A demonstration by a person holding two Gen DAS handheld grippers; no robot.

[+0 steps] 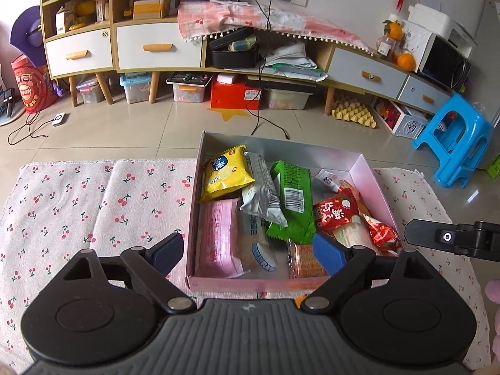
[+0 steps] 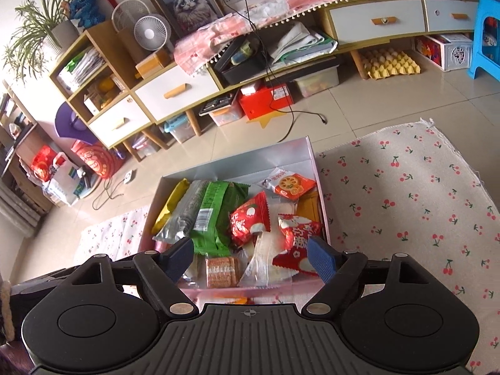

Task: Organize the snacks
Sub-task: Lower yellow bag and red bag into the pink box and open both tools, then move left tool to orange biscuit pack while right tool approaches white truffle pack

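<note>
A pink box (image 1: 282,148) sits on a cherry-print cloth (image 1: 93,206) and holds several snack packs: a yellow pack (image 1: 226,173), a green pack (image 1: 292,197), a pink pack (image 1: 218,237), a grey-white pack (image 1: 262,193), red packs (image 1: 339,211) and an orange cracker pack (image 1: 304,261). My left gripper (image 1: 250,254) is open and empty above the box's near edge. In the right wrist view the box (image 2: 243,164) shows the same green pack (image 2: 215,215) and red packs (image 2: 250,218). My right gripper (image 2: 250,257) is open and empty over the box's near end.
The cloth (image 2: 406,193) extends to both sides of the box. A long low cabinet (image 1: 156,50) with drawers stands beyond, with storage bins under it. A blue plastic stool (image 1: 456,140) is at the right. A black cable (image 1: 265,125) trails on the tiled floor.
</note>
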